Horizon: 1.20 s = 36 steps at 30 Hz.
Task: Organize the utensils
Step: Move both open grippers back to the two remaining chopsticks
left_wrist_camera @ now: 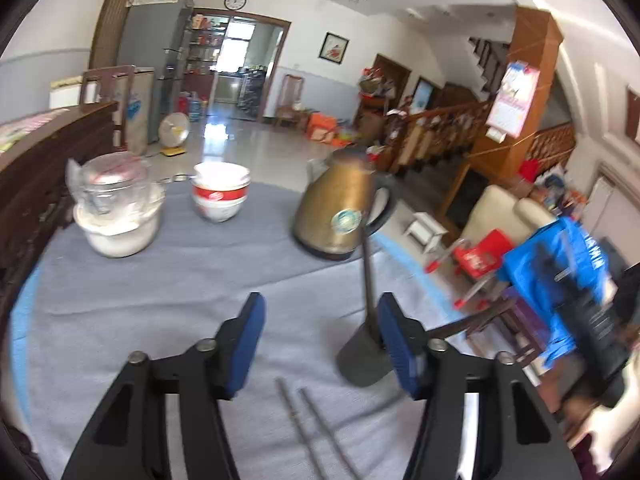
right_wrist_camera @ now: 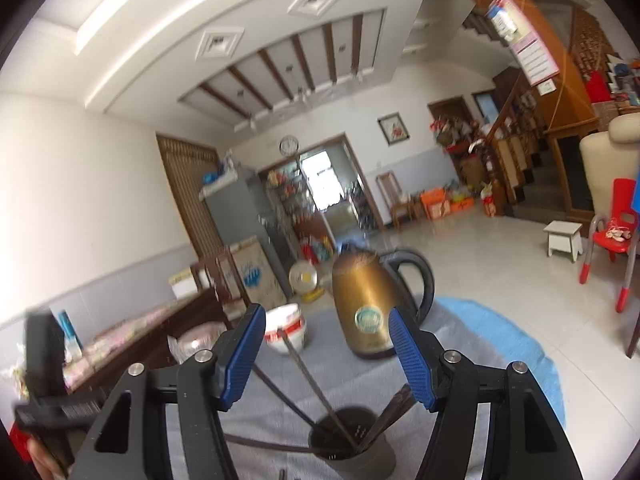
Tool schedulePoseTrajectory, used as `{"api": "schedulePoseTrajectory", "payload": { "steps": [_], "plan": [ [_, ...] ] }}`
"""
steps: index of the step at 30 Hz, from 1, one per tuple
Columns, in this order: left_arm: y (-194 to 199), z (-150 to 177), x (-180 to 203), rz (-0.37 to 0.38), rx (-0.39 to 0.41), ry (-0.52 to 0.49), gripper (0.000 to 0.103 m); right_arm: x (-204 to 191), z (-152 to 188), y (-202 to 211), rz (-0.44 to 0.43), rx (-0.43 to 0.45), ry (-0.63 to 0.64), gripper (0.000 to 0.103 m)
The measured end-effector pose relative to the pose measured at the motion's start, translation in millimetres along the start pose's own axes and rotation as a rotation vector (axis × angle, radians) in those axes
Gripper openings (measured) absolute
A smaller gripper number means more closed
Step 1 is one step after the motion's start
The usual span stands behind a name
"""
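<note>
While your left gripper (left_wrist_camera: pixel 320 344) and right gripper (right_wrist_camera: pixel 326 356) both stand spread and empty, the utensil holder (right_wrist_camera: pixel 352 446) sits low centre on the worktop (left_wrist_camera: pixel 160 300), sticks leaning outward. Two chopsticks (left_wrist_camera: pixel 308 420) lie loose at lower centre. Your gripper could, I judge, clip a leaning stick and tip the holder.

I see a matt grey cloth (left_wrist_camera: pixel 168 280) over the table, its weave fine and lightly creased. My jaws carry blue pads (left_wrist_camera: pixel 249 340) with a ribbed, rubbery look, on matt black plastic arms with bright metal pins. The kettle (left_wrist_camera: pixel 340 208) is brushed gold metal with a soft sheen and a glossy black plastic handle. The holder (right_wrist_camera: pixel 352 444) looks matt dark grey plastic, the chopsticks (right_wrist_camera: pixel 304 376) in it dull grey metal. The bowl (left_wrist_camera: pixel 220 192) is glossy white. The jar (left_wrist_camera: pixel 112 184) is clear and shiny. Floor (left_wrist_camera: pixel 240 148) tiles gleam.
</note>
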State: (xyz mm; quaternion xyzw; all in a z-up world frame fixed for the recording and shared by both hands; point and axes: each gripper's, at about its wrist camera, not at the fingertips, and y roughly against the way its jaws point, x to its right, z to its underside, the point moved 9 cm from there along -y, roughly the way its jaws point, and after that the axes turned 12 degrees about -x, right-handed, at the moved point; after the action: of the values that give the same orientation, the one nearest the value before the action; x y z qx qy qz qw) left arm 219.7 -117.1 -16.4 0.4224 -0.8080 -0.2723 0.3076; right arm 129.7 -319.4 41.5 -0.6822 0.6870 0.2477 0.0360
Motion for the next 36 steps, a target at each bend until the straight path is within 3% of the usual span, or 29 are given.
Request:
{"api": "schedulePoseTrajectory", "payload": {
  "steps": [4,7,11,17,25,36],
  "plan": [
    [-11.0,23.0,-13.5,-0.081,-0.064,-0.006,0.071,11.2,-13.1,33.1,0.023,0.079,-0.03,0.067],
    [-20.4,40.5,-22.7,-0.145,-0.116,-0.005,0.071,20.1,-11.7,50.1,0.03,0.087,-0.048,0.062],
    [-31.0,65.4,-29.8,-0.212,-0.182,-0.012,0.072,28.3,8.3,57.7,0.061,0.023,-0.02,0.041],
    [-36.7,99.5,-29.1,-0.279,-0.246,-0.045,0.072,35.4,66.7,46.4,0.066,-0.132,-0.004,0.041],
    [-32.5,119.4,-22.1,-0.398,-0.245,-0.124,0.072,24.0,137.7,17.4,-0.003,-0.324,-0.02,0.042],
    [-32.2,128.9,-29.3,-0.431,-0.257,-0.132,0.072,7.1,172.2,1.3,-0.016,-0.399,0.016,0.042]
  ]
}}
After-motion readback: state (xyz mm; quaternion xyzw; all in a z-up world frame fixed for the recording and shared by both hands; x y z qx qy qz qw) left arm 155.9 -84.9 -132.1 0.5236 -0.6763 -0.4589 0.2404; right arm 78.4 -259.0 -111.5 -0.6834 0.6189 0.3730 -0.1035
